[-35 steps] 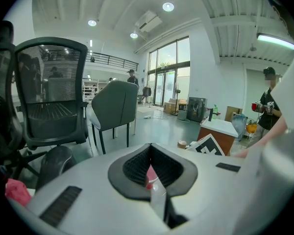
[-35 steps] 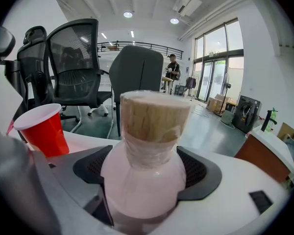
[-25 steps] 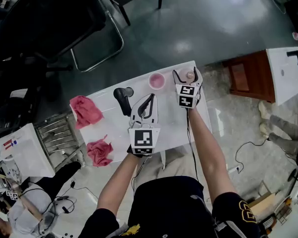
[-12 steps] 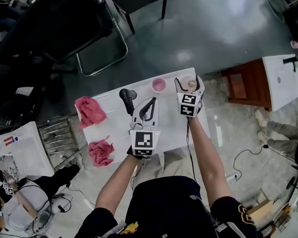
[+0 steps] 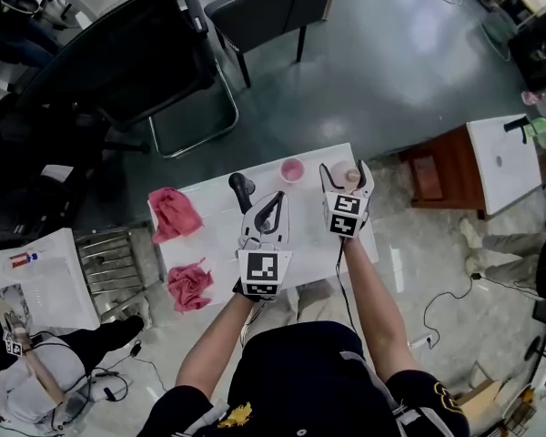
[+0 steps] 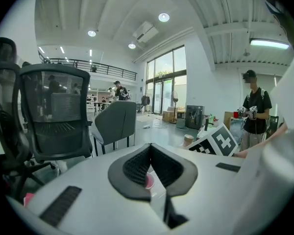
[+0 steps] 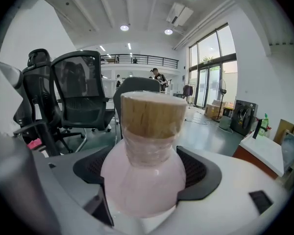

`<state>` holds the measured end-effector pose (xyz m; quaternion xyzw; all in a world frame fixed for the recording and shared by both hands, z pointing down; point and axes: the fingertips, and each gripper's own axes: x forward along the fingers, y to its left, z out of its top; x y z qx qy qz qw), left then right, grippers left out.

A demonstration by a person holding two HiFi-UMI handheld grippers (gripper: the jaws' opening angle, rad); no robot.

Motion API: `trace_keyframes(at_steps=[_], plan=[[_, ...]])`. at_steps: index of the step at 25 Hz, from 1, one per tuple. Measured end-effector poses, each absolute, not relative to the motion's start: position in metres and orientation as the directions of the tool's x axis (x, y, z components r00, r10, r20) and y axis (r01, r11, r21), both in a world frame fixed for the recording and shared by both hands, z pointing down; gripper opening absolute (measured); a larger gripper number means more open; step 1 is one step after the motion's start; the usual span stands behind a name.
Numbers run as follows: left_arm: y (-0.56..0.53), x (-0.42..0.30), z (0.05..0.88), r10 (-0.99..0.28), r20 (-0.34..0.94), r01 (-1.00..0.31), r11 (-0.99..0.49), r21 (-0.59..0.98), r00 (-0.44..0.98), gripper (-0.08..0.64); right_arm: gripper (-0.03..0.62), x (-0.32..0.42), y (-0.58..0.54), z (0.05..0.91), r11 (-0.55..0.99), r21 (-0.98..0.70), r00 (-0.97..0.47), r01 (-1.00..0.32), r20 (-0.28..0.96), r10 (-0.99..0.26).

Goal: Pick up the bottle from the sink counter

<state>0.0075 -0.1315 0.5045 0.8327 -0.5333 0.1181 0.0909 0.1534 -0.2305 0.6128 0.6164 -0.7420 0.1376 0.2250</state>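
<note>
right gripper (image 5: 346, 175): closed on the bottle (image 7: 143, 180), jaws clamped on either side of its round body
bottle: pale pink, bulb-shaped, upright between the right jaws; over the far right part of the counter; cannot tell if its base touches the surface
bottle top: tan cork stopper (image 7: 149, 112) in the neck, clear film wrapped round the neck below it
left gripper (image 5: 275, 198): jaws together, tips touching, nothing held; a sliver of pink shows through the gap behind the tips in the left gripper view
left gripper position: over the middle of the counter, left of the right gripper, well apart from the bottle, tips pointing far
counter (image 5: 214, 233): white, rectangular, turned at an angle in the head view
pink cup (image 5: 292, 169): at the far edge, just left of the bottle, not touching it
black handheld device (image 5: 242, 189): lies on the counter left of the pink cup, just beside the left gripper's tips
pink cloth (image 5: 175, 214): crumpled, far left end of the counter
second pink cloth (image 5: 190, 284): crumpled, near left corner
black office chair (image 5: 118, 62): on the floor, far left of the counter
grey chair (image 5: 273, 7): far, behind the counter
person: bare forearms, dark shirt, one gripper in each hand
</note>
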Motion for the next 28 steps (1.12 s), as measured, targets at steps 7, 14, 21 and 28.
trace_keyframes(at_steps=[7, 14, 21, 28], plan=[[-0.111, 0.011, 0.474, -0.866, 0.257, -0.899, -0.438, 0.021, 0.429, 0.018, 0.431, 0.145, -0.194, 0.567, 0.202, 0.063, -0.148, -0.977, 0.478, -0.866], [-0.11, -0.009, 0.436, -0.895, 0.203, -0.914, -0.406, -0.008, 0.396, 0.018, 0.43, 0.126, -0.173, 0.514, 0.254, 0.081, -0.196, -0.964, 0.432, -0.88], [-0.106, -0.03, 0.41, -0.922, 0.164, -0.933, -0.359, -0.02, 0.351, 0.018, 0.43, 0.111, -0.169, 0.471, 0.287, 0.082, -0.235, -0.954, 0.388, -0.891], [-0.096, -0.047, 0.389, -0.939, 0.13, -0.945, -0.325, -0.035, 0.318, 0.018, 0.431, 0.084, -0.163, 0.432, 0.352, 0.073, -0.309, -0.933, 0.34, -0.888]])
